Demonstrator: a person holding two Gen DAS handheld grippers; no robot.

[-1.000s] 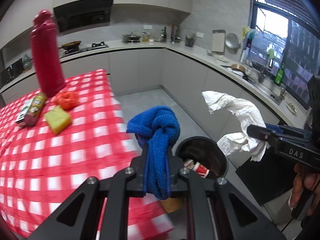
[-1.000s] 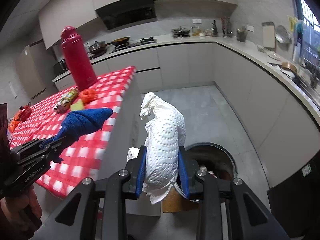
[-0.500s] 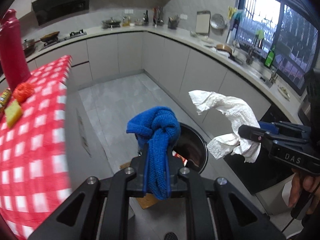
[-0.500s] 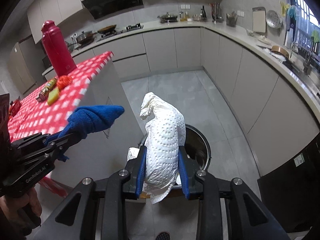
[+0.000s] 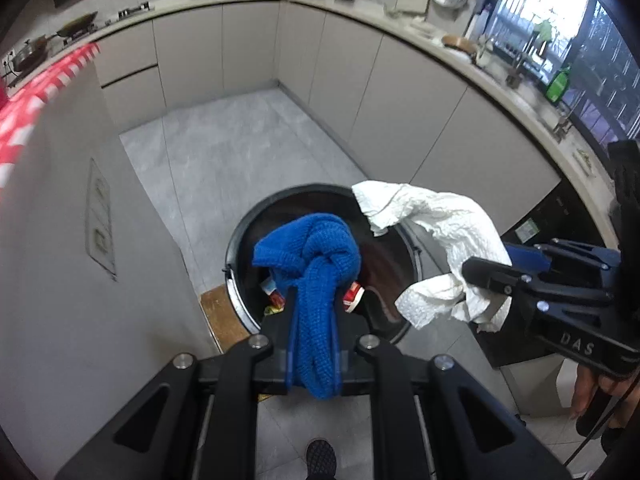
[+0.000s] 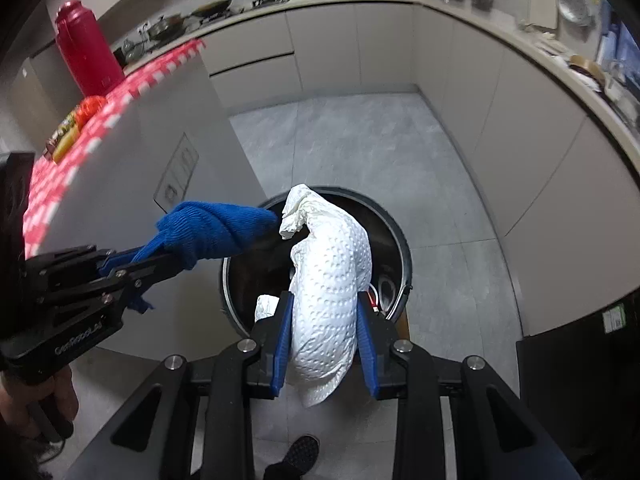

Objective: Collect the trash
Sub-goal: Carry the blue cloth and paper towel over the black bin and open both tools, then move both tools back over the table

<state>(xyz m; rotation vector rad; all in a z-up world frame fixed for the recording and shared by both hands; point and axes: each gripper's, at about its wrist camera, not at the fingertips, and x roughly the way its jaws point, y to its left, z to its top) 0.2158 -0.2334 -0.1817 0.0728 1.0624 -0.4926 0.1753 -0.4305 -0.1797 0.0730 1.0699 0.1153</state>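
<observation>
My left gripper (image 5: 314, 344) is shut on a knotted blue knit cloth (image 5: 312, 256) and holds it over the round black trash bin (image 5: 240, 240) on the floor. My right gripper (image 6: 324, 340) is shut on a crumpled white paper towel (image 6: 328, 280) and holds it over the same bin (image 6: 400, 248). Each gripper shows in the other's view: the right one with the towel (image 5: 436, 220) at right, the left one with the blue cloth (image 6: 208, 232) at left. Red and white wrappers (image 5: 352, 294) lie inside the bin.
A white island with a red checked cloth (image 6: 100, 116) stands left of the bin, bearing a red bottle (image 6: 84, 48). Beige cabinets (image 5: 360, 80) curve around the grey tile floor. A dark appliance (image 6: 580, 380) stands at right. A shoe (image 6: 300, 452) shows below.
Both grippers have swung away from the table and tilted down, so the blue cloth and the paper towel now hang right above the bin opening. Both stay shut.
</observation>
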